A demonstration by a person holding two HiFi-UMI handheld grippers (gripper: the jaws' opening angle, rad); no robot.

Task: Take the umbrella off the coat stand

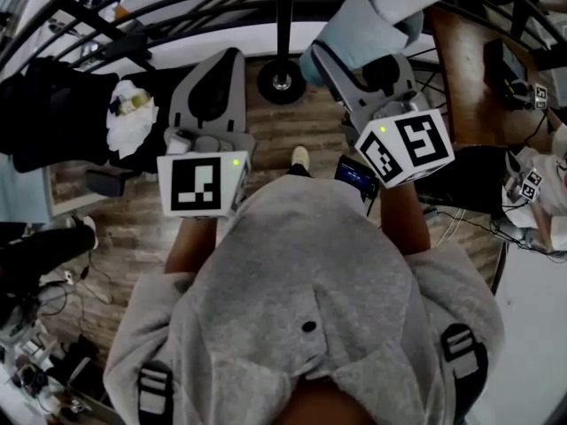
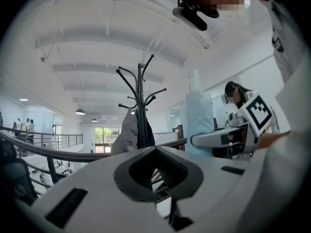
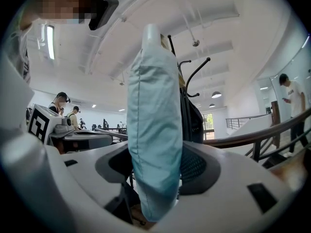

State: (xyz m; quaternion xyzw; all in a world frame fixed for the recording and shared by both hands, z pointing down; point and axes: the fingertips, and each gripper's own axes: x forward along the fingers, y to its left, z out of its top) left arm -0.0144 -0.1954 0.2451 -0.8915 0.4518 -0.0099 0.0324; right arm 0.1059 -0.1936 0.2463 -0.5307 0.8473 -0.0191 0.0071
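Here, the brown wooden plank floor [image 1: 133, 228] fills the lower part of the head view, and the person's grey hooded sweater [image 1: 301, 282] covers most of the middle of that frame. The tall black metal coat stand [image 2: 140, 96] with curved hooks stands in the centre of the left gripper view; in the head view only its pole and round foot appear, at the upper centre. A dark curved railing [image 3: 236, 136] runs behind it on the right of the right gripper view.

The light blue folded umbrella [image 3: 154, 125] in its fabric sleeve is upright in the centre of the right gripper view, with its pale tip at the top. It is in front of the coat stand. In the left gripper view it is to the right of the stand and clearly apart from it.

The right tool [image 1: 359, 56] holds this umbrella, one jaw on each side of the sleeve. The left tool [image 2: 156, 152] has its jaw tips together, with only a dark hollow between the pads, and it holds nothing. A grey garment [image 2: 127, 132] hangs on the stand.
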